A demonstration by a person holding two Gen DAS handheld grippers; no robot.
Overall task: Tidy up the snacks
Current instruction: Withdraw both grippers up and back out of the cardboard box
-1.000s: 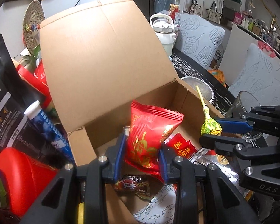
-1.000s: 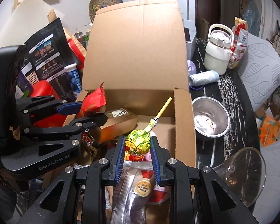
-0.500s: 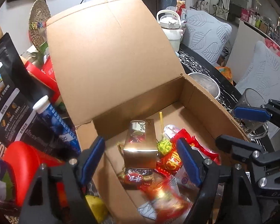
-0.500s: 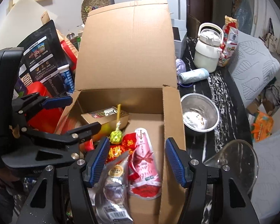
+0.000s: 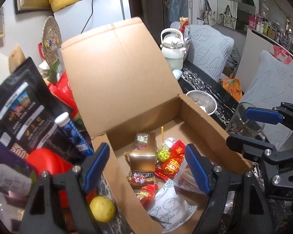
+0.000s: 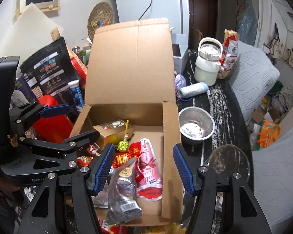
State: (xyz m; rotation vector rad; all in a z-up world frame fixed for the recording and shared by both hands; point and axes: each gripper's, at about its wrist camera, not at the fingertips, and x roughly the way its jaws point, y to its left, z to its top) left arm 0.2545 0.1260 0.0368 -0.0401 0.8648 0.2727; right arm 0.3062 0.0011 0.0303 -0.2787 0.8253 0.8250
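Observation:
An open cardboard box (image 5: 211, 130) (image 6: 169, 128) with its lid up holds several snacks: a gold box (image 5: 143, 153) (image 6: 112, 131), a green lollipop (image 5: 162, 154) (image 6: 123, 144), red packets (image 5: 171, 163) (image 6: 135, 148), a pink pouch (image 6: 148, 173) and a silver pouch (image 6: 124, 191). My left gripper (image 5: 146, 167) hangs open above the box's near left side, nothing between its fingers. My right gripper (image 6: 143, 168) is open over the pouches and empty. Each gripper shows in the other's view: the right (image 5: 252, 126), the left (image 6: 72, 120).
Left of the box stand a black snack bag (image 5: 23, 109), a blue tube (image 5: 72, 132), a red container (image 5: 46, 161) and a yellow fruit (image 5: 102, 208). To the right are a steel bowl (image 6: 196, 124), a glass (image 6: 228, 161), a white jug (image 6: 207, 64) and a rolled cloth (image 6: 193, 89).
The left gripper let go of the red packet and the right let go of the lollipop; both now lie in the box. Both grippers opened and rose away from the box.

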